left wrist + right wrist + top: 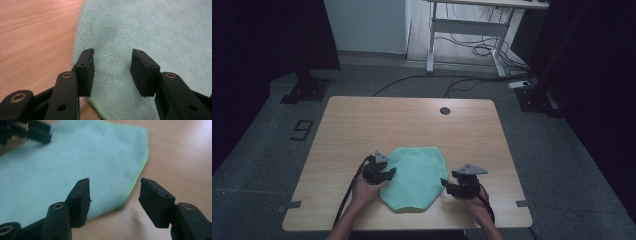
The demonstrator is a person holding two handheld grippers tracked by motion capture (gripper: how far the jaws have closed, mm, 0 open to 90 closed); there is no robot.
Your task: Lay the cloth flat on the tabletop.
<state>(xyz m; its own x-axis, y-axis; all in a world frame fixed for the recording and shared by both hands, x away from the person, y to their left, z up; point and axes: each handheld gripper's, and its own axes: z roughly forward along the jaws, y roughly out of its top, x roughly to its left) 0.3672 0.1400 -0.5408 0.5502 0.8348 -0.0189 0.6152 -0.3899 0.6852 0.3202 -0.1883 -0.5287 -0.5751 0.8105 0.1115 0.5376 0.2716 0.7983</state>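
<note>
While the teal cloth [414, 177] lies flat on the desk [412, 120], it sits between your two tools, nearer your edge than the far one. Your left tool [112, 67] is released, jaws spread wide and poised over the cloth's left border, with bare wood just to the outside of its left jaw. Your right tool [113, 200] is released too, jaws apart and straddling the cloth's green-stitched right edge: one jaw above fabric, the other above wood. Beyond it, across the cloth, your left tool shows.
</note>
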